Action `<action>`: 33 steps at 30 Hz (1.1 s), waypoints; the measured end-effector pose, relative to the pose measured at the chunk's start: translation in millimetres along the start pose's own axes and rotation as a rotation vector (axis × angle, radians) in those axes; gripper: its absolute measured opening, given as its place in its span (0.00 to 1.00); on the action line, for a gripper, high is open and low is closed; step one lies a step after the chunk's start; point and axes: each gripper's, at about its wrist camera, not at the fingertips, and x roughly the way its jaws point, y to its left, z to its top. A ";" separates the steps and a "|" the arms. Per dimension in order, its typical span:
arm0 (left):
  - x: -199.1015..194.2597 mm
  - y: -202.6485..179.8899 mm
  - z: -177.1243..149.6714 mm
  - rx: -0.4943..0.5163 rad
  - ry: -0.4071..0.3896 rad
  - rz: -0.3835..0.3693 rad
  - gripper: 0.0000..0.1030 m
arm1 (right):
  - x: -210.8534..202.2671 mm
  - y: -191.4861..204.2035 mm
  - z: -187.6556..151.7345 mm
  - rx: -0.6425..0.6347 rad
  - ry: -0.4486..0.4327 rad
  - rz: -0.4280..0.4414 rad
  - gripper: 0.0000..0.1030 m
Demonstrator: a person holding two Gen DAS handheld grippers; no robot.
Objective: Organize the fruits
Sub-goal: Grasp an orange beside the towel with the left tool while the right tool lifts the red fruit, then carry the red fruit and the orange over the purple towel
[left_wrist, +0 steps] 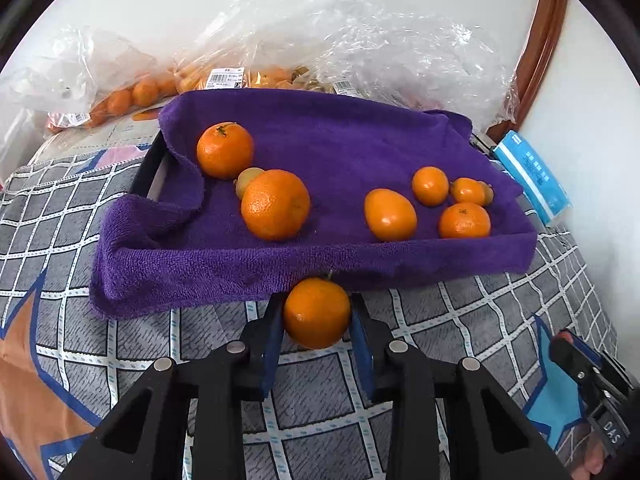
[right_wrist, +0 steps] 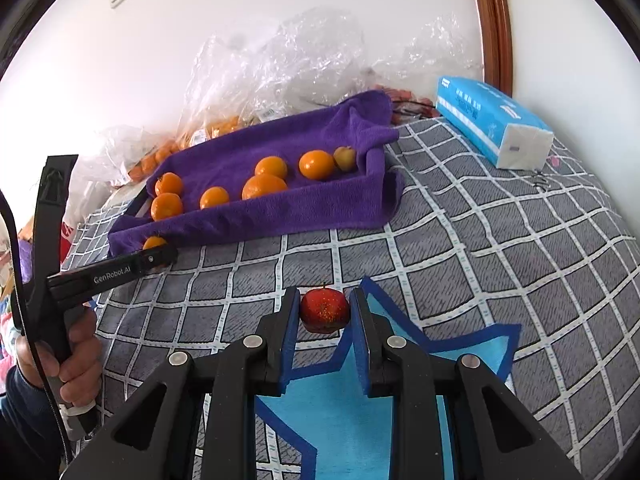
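Observation:
My left gripper (left_wrist: 317,312) is shut on an orange mandarin (left_wrist: 317,314) and holds it just in front of the near edge of a tray lined with a purple towel (left_wrist: 200,268). Several oranges and mandarins lie on the towel, a large one (left_wrist: 275,205) at the middle and smaller ones (left_wrist: 464,220) at the right. My right gripper (right_wrist: 325,300) is shut on a small red fruit (right_wrist: 324,310) above the checked bed cover. In the right wrist view the towel tray (right_wrist: 320,208) is ahead to the left, with the left gripper (right_wrist: 160,254) at its near corner.
Clear plastic bags with more oranges (left_wrist: 132,96) lie behind the tray against the white wall. A blue tissue pack (right_wrist: 492,120) lies right of the tray. A wooden frame (right_wrist: 496,20) stands at the back right. The grey checked cover (right_wrist: 480,260) spreads around.

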 end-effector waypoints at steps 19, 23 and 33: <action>-67.6 44.2 -29.5 -0.051 -0.041 -0.003 0.29 | -19.9 55.6 -0.2 -0.065 -0.042 0.009 0.24; -81.5 52.3 -35.7 -0.065 -0.051 -0.008 0.29 | -25.8 62.5 0.2 -0.062 -0.047 0.012 0.24; -100.0 71.3 -44.7 -0.100 -0.079 -0.001 0.29 | -37.4 78.9 6.3 -0.085 -0.074 -0.018 0.24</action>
